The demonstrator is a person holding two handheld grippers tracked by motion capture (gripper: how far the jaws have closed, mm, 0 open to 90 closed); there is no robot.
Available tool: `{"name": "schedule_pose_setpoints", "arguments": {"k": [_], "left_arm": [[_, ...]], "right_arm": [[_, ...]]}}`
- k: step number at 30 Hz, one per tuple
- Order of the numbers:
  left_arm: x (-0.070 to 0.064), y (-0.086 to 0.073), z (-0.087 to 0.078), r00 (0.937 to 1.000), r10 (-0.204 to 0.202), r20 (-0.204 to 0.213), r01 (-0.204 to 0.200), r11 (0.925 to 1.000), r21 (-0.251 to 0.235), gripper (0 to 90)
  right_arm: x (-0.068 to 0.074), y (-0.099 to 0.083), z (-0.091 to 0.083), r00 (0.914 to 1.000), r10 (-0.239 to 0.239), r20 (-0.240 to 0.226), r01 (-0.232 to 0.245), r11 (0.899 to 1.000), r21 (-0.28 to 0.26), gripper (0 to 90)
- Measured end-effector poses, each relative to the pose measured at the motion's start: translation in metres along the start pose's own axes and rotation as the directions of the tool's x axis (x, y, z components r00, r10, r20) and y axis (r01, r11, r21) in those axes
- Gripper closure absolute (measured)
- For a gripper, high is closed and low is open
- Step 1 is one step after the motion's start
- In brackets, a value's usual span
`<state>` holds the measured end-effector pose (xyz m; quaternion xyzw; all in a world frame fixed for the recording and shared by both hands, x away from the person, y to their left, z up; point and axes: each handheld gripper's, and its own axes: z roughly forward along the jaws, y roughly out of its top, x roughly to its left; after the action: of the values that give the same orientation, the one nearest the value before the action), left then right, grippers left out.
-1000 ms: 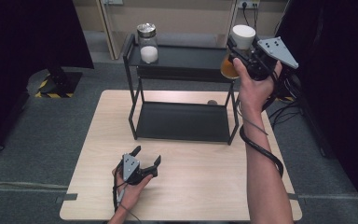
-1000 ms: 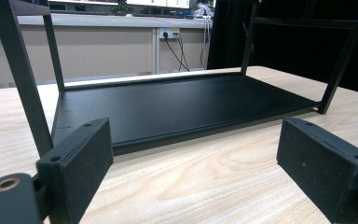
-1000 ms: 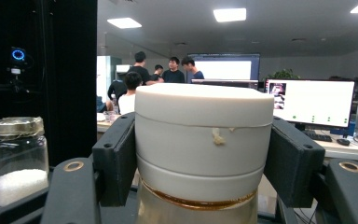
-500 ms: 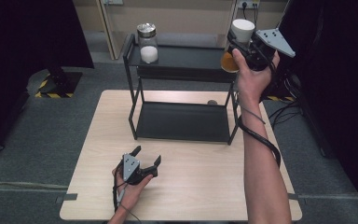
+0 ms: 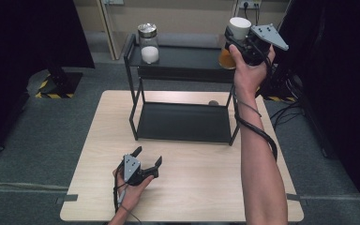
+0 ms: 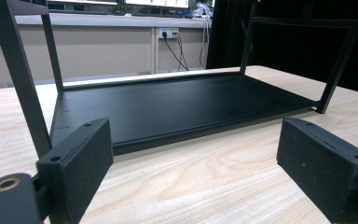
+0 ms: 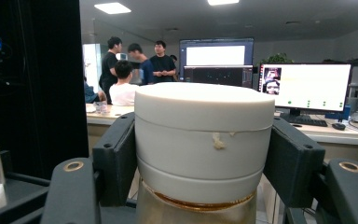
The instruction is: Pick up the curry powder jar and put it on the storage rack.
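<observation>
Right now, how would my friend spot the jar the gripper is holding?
Find the black two-tier rack on the table. At its top right end, the right gripper clamps a jar. Unlike the silver-lidded jar of white grains, it has a white cap and amber contents.

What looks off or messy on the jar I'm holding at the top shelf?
A small pale crumb or smear sticks to the side of the white lid of the amber jar, between the right gripper fingers. An amber residue ring shows just under the lid. Nothing is spilled on the rack.
</observation>
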<state>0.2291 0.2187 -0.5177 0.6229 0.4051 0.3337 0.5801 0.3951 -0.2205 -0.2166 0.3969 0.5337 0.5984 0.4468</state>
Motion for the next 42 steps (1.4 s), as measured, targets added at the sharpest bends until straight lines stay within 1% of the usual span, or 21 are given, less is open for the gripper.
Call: {"name": "schedule_pose_setpoints", "arguments": {"k": [4,10,13,17,24,26,28,29,31,33,35,37,42], "left_arm": [[0.000,0.000,0.000,1.0000,0.003,0.000,-0.003,1.0000,-0.001,10.0],[0.000,0.000,0.000,1.0000,0.000,0.002,0.000,1.0000,0.001,10.0],[0.000,0.000,0.000,1.0000,0.002,0.003,-0.002,1.0000,-0.001,10.0],[0.001,0.000,0.000,1.0000,0.001,0.004,-0.001,1.0000,0.002,10.1],[0.000,0.001,0.000,1.0000,0.003,0.004,-0.003,1.0000,0.003,10.1],[0.000,0.000,0.000,1.0000,0.003,0.004,-0.003,1.0000,0.001,10.1],[0.000,0.000,0.000,1.0000,0.003,0.004,-0.003,1.0000,0.000,10.1],[0.000,0.000,0.000,1.0000,0.003,0.004,-0.003,1.0000,0.001,10.1],[0.000,0.000,0.000,1.0000,0.005,0.005,-0.005,1.0000,0.001,10.1],[0.000,0.000,0.000,1.0000,0.005,0.004,-0.005,1.0000,0.002,10.1],[0.000,0.000,0.000,1.0000,0.005,0.004,-0.005,1.0000,0.001,10.1],[0.000,0.000,0.000,1.0000,0.004,0.003,-0.004,1.0000,-0.001,10.1],[-0.001,0.000,0.000,1.0000,0.006,0.001,-0.006,1.0000,0.001,10.1]], "right_arm": [[0.001,0.001,0.006,0.9999,-0.009,0.005,0.009,1.000,0.010,33.9],[0.001,-0.001,0.014,0.9999,-0.004,0.012,0.004,1.000,0.014,33.9],[0.001,-0.002,0.017,0.9998,-0.011,0.016,0.010,1.000,0.022,33.9],[0.000,-0.005,0.019,0.9999,-0.009,0.014,0.009,1.000,0.026,33.9],[0.002,-0.007,0.019,0.9993,-0.036,0.008,0.036,0.999,0.026,33.5],[0.001,-0.007,0.019,0.9996,-0.028,-0.002,0.028,0.999,0.030,31.1],[0.001,-0.006,0.017,0.9998,-0.020,0.003,0.020,0.999,0.030,27.0],[0.000,-0.004,0.016,0.9999,-0.013,-0.004,0.013,0.999,0.034,23.9],[-0.001,-0.002,0.013,0.9998,-0.015,-0.010,0.016,0.999,0.037,18.1],[-0.003,0.000,0.008,0.9998,-0.008,-0.018,0.009,0.999,0.043,14.1],[-0.004,0.000,0.002,0.9996,-0.012,-0.027,0.013,0.999,0.040,11.8],[-0.007,0.000,-0.004,0.9991,-0.009,-0.042,0.011,0.999,0.049,9.9],[-0.015,-0.005,-0.018,0.9967,-0.008,-0.081,0.014,0.998,0.064,8.6]]}}
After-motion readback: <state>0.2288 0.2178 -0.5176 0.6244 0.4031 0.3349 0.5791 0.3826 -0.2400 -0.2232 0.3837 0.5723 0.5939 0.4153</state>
